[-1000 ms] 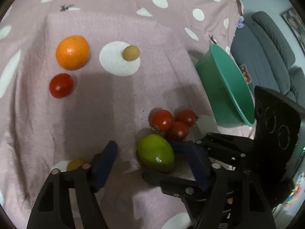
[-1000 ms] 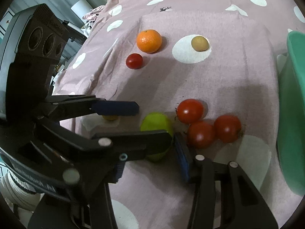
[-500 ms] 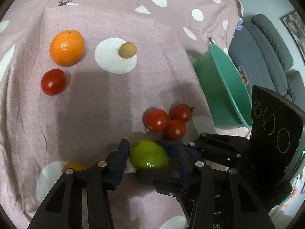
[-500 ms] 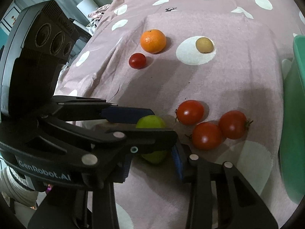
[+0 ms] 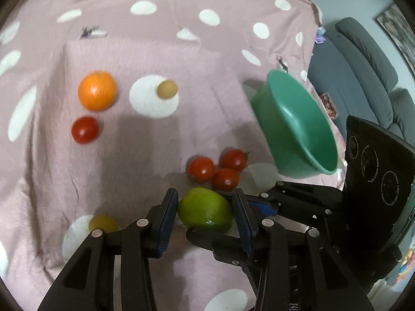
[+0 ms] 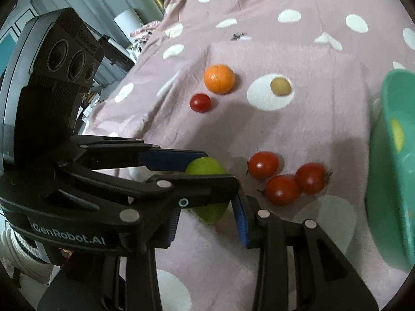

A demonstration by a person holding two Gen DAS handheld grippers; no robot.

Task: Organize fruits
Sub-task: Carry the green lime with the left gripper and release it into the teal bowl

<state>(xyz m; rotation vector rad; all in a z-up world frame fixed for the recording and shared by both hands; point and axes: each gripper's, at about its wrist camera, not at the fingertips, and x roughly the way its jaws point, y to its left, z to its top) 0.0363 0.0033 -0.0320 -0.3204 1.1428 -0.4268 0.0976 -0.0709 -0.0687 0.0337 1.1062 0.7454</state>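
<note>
The smooth green lime-shaped fruit (image 5: 205, 211) sits pinched between both the left gripper (image 5: 205, 215) and right gripper (image 6: 207, 215), their blue-padded jaws pressing its sides, near the dotted pink cloth's (image 5: 155, 142) near edge, beside three red tomatoes (image 5: 216, 168).

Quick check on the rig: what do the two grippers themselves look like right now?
Both match: the left gripper and right gripper have matte black linkage arms with silver rivets and blue ribbed pads. Each carries a black ridged housing with three round lenses. White "GenRobot.AI" lettering marks the left gripper's frame. No cables or sleeves visible.
</note>
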